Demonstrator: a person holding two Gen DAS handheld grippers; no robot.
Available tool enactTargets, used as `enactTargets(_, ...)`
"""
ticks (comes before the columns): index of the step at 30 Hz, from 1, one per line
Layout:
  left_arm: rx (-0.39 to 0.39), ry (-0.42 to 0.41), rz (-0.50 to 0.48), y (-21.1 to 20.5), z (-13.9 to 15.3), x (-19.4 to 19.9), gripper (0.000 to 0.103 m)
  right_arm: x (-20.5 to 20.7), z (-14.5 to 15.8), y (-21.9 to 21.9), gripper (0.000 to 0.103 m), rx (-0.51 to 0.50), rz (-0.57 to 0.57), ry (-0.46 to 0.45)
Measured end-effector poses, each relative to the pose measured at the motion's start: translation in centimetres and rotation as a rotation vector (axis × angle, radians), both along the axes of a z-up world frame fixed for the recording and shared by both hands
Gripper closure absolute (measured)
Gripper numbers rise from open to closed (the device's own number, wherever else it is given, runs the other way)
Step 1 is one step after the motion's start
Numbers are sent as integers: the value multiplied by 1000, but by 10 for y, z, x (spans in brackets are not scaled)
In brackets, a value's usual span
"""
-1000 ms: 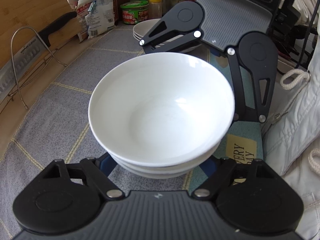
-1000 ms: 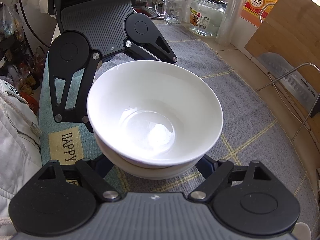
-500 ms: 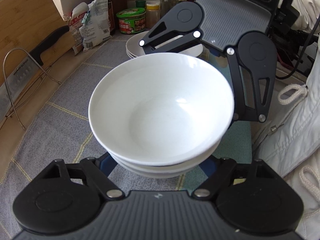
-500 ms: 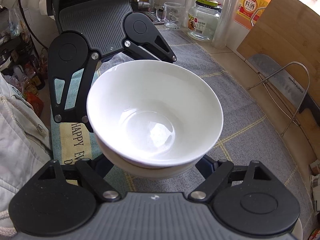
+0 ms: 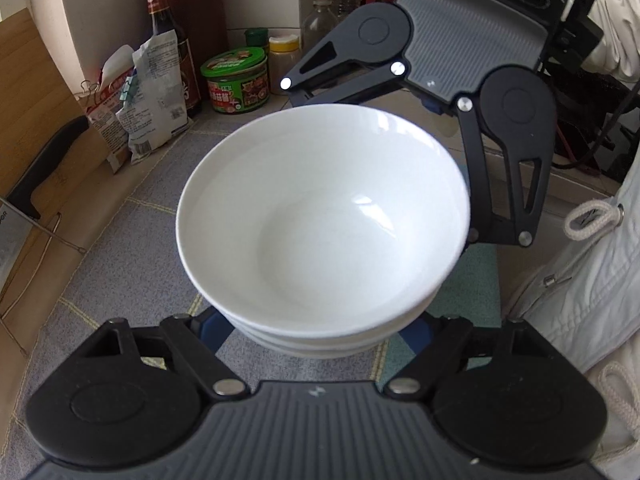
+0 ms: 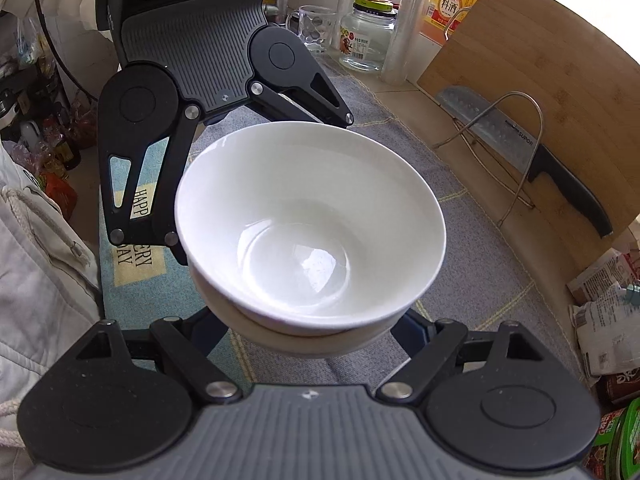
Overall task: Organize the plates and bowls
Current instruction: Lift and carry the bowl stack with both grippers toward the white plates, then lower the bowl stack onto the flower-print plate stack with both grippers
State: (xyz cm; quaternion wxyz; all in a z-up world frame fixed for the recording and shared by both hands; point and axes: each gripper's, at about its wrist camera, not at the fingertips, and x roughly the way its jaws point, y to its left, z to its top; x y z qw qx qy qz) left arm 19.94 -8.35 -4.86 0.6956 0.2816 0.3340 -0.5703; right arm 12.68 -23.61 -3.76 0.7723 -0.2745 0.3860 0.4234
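A stack of white bowls fills the middle of the left wrist view and of the right wrist view. It is held off the grey mat between both grippers, which face each other. My left gripper has its fingers spread under the near side of the stack and shows again behind it in the right wrist view. My right gripper cradles the opposite side and shows in the left wrist view. The fingertips are hidden under the bowls. The plate stack seen earlier is out of sight.
A grey checked mat covers the counter. A green tin, bottles and a bag stand at the back. A cutting board, a knife on a wire rack and a glass jar line the wall. White clothing is at the counter edge.
Both grippers have carried the bowl stack along the counter toward the tin and bottles. The plate stack behind the bowls has dropped out of sight. The hold on the bowls is unchanged.
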Motion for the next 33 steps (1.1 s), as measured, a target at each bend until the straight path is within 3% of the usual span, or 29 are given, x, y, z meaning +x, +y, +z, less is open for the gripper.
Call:
enactTargets(17,10,-48,-66,-108,-1,14,18,14,-5,-110,13,-5,-97,-15)
enactTargets(33,24,-19,-45,-134,-16,36,18,25,-24,-141,13,-19,-137,7)
